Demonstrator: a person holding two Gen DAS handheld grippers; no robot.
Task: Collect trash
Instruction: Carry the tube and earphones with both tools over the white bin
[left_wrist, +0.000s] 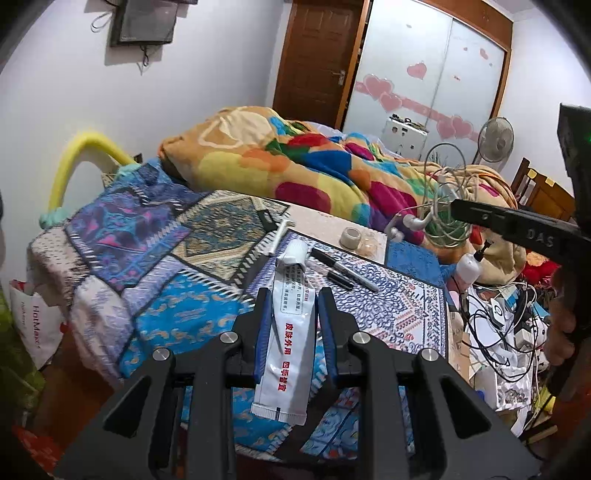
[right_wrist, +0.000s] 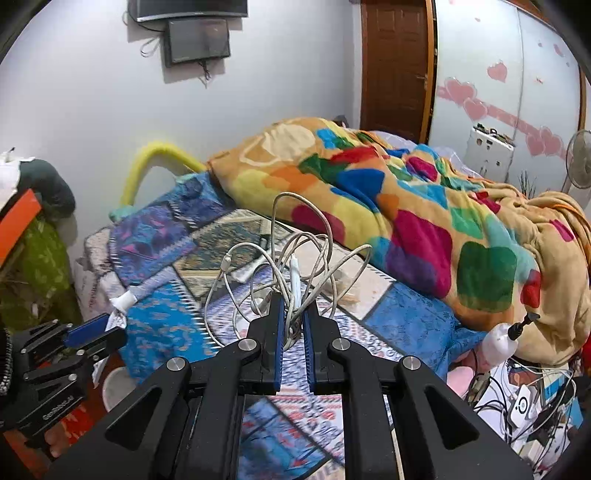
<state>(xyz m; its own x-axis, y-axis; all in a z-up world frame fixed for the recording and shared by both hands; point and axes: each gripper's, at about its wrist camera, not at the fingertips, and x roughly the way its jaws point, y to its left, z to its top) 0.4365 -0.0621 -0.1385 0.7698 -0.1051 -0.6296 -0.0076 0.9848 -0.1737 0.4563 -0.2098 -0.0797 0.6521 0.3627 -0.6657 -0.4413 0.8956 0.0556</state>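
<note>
The white tube (left_wrist: 286, 332), printed with red Chinese lettering, sits between the blue pads of my left gripper (left_wrist: 291, 299), which is clenched on its flattened body; its capped end points away from me, toward the patterned blue bedcover (left_wrist: 177, 314), and its crimped tail hangs back toward the gripper body. I see that same gripper at the left edge of the right wrist view (right_wrist: 110, 325), with the tube's cap (right_wrist: 123, 301) poking out just above the near-left edge of the bedcover (right_wrist: 166, 325). My right gripper (right_wrist: 293, 314) has its jaws drawn nearly together on a tangle of white cables (right_wrist: 295, 266), the loops standing up above the bedcover. In the left wrist view that bundle (left_wrist: 443, 199) hangs at the tip of the right gripper (left_wrist: 458, 208), above the bedcover's right side. On the bedcover beyond the tube lie two black markers (left_wrist: 340, 269) and a roll of tape (left_wrist: 350, 236). A bright multicoloured blanket (left_wrist: 295, 166) is heaped behind the bedcover
</note>
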